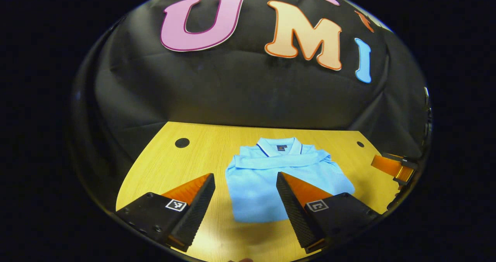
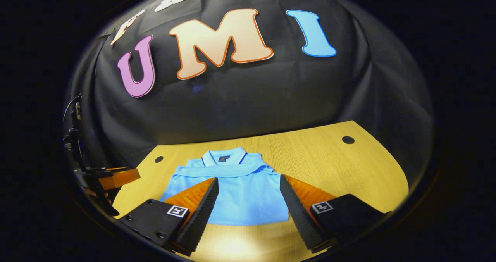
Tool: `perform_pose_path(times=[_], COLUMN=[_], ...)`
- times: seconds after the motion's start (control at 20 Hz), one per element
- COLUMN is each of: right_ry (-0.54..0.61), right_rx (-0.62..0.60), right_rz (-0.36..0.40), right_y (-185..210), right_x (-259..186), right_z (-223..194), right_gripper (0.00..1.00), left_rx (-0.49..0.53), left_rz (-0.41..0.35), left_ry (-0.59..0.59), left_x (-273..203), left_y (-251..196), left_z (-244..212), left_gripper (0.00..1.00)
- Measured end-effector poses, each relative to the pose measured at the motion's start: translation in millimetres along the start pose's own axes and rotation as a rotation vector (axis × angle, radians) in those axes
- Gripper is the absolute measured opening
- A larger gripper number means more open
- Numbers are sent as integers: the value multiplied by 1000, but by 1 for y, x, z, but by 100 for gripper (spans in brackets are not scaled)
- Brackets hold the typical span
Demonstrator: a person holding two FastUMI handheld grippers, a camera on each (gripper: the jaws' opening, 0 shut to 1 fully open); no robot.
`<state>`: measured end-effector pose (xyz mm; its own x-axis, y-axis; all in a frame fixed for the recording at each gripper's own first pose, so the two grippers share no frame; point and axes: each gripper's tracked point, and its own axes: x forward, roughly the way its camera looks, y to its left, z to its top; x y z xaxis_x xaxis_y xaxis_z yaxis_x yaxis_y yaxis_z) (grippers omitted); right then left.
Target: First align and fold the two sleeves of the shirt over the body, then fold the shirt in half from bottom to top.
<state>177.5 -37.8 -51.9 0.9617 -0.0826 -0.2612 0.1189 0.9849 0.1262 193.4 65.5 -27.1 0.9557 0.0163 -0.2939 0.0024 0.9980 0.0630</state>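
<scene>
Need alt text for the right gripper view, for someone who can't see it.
A light blue shirt lies flat on a wooden table, collar away from the camera, sleeves folded across the chest. The right gripper hangs over its bottom hem, jaws open and holding nothing.

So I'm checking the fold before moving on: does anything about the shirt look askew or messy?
Nothing stands out. The light blue polo shirt lies flat on the wooden table, collar toward the wall, sleeves folded across the chest. Its bottom edge looks straight.

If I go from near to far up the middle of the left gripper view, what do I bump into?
Left hand-held gripper → bottom hem of the folded light blue polo shirt → its sleeves folded across the chest → its collar → bare yellow wooden table → black cloth wall.
</scene>
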Motion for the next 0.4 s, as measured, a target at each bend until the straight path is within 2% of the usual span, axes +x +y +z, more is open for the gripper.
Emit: perform_pose_path(times=[0.2, 0.35, 0.4], right_ry=[5, 7, 9], right_rx=[17, 32, 29], right_rz=[24, 39, 45], right_y=[-8, -14, -16], right_x=[-41, -65, -73], right_z=[-21, -33, -38], right_gripper=[98, 98, 93], left_rx=[-31, -68, -72], left_rz=[-20, 1, 12], left_ry=[-14, -10, -4], left_x=[-57, -81, -86], left_y=[-35, -45, -47], left_z=[-28, -48, -55], left_gripper=[95, 95, 95])
